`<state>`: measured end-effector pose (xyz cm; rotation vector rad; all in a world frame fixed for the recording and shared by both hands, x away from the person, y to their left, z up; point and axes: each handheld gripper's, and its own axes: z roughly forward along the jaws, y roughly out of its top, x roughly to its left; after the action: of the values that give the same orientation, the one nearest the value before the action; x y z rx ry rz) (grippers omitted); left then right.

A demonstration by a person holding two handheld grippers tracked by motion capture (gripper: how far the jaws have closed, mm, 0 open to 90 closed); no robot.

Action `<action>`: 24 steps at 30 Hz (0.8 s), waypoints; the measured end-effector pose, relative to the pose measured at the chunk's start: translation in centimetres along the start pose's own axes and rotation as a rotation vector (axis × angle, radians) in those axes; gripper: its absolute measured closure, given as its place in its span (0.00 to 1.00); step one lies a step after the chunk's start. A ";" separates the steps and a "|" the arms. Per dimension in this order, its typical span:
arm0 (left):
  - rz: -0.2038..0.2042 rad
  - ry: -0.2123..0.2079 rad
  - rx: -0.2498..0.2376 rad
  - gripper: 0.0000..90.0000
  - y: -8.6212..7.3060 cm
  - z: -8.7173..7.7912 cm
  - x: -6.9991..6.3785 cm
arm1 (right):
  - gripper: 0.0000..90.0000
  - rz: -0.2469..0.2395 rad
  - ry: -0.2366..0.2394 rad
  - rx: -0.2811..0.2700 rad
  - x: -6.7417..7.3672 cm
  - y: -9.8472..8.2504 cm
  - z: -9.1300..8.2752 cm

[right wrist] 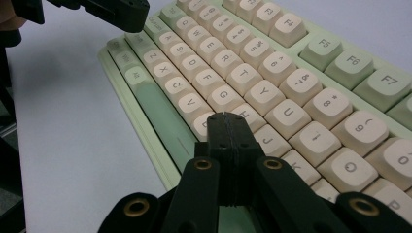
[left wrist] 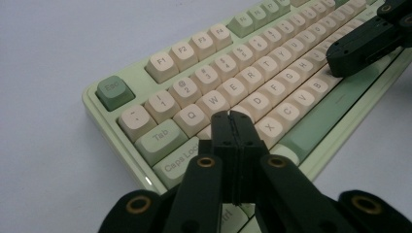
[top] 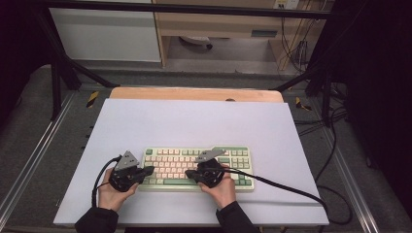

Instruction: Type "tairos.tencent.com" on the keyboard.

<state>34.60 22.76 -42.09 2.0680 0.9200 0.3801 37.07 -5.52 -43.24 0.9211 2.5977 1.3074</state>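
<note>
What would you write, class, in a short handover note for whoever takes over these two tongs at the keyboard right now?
Left tongs: shut, holding nothing, tip over the A/S/Z keys at the keyboard's left end.
Right tongs: shut, holding nothing, tip over the B/N/H keys, beside the green space bar.
Keyboard: lies flat near the front edge of the white table, square to the person.
Done: both tips are placed over the letter keys, as if to type.
Left: whether any key is pressed cannot be told; the key presses probably remain.
</note>
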 end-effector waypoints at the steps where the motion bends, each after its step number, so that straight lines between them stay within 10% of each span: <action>1: -0.001 0.000 -0.001 0.99 0.0 0.0 0.0 | 1.00 -0.001 0.000 0.000 0.0 0.0 0.0; 24: 0.000 -0.001 -0.005 0.99 0.0 -0.1 0.0 | 1.00 -0.019 0.001 -0.005 0.2 0.0 -0.5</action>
<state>34.54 22.81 -42.01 2.0638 0.9177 0.3811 36.76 -5.80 -42.85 0.8923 2.5965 1.3098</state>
